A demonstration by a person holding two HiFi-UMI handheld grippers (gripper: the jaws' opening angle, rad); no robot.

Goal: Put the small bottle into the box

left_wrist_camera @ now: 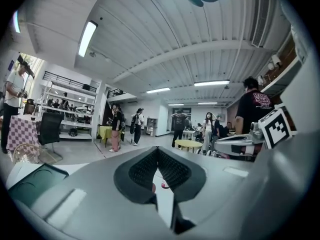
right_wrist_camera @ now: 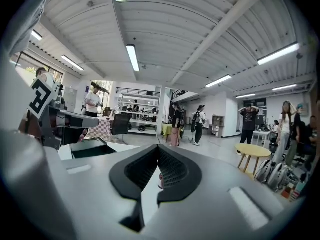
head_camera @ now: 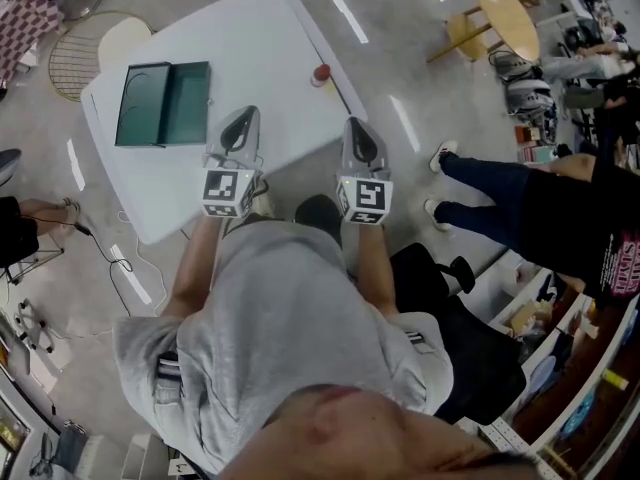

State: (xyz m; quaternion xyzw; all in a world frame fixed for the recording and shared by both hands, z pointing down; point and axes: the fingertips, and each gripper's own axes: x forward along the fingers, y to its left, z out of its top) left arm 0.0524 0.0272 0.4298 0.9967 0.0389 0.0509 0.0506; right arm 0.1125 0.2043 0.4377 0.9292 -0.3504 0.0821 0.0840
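Observation:
A small red bottle [head_camera: 321, 73] stands near the right edge of the white table [head_camera: 260, 38]. An open dark green box [head_camera: 165, 103] lies on the table's left part. My left gripper [head_camera: 243, 120] is shut and empty over the table's near edge, just right of the box. My right gripper [head_camera: 357, 128] is also shut and empty, a little nearer than the bottle. In the left gripper view the bottle [left_wrist_camera: 164, 185] shows below the closed jaw tips [left_wrist_camera: 157, 150], and the box [left_wrist_camera: 30, 181] lies at the lower left. The right gripper view shows the bottle [right_wrist_camera: 160, 180] ahead and the box [right_wrist_camera: 92, 148] to the left.
A person in dark clothes [head_camera: 560, 198] stands close on the right of the table. A round wooden table [head_camera: 505, 13] is beyond. A black chair [head_camera: 445, 298] is beside me. A wire rack [head_camera: 75, 53] and a cable [head_camera: 120, 258] lie on the floor at left.

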